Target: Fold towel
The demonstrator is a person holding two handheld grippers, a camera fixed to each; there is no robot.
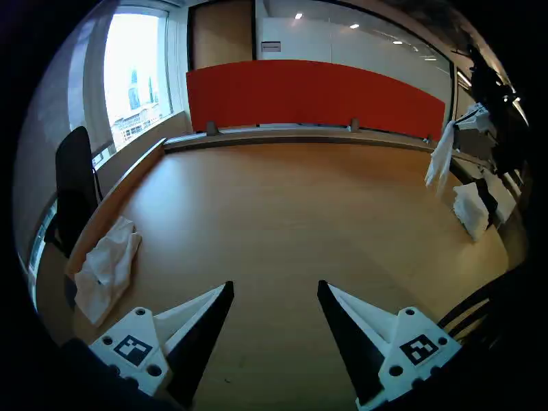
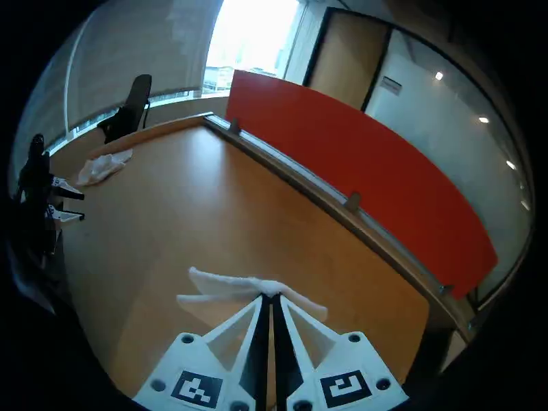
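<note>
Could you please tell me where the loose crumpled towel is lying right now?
In the left gripper view the crumpled towel lies at the left edge of the table beside the black chair, left of the open left tool.

No legible text, labels or numbers

Wide light-brown wooden tabletop [image 1: 288, 205] stretched across room, grain glossy under daylight. Long red partition panel [image 1: 308, 96] stood upright along far edge, just behind grey metal rail [image 1: 274, 135] with small brackets. Tall bright window [image 1: 133, 82] at left, daylight pouring in, buildings outside. Black office chair [image 1: 72, 178] sat beside table's left edge, below window. Plain wooden door [image 1: 220, 34] behind panel; pale glazed wall [image 1: 342, 44] next to it, small round ceiling spotlights [image 1: 354, 26] lit.
</note>
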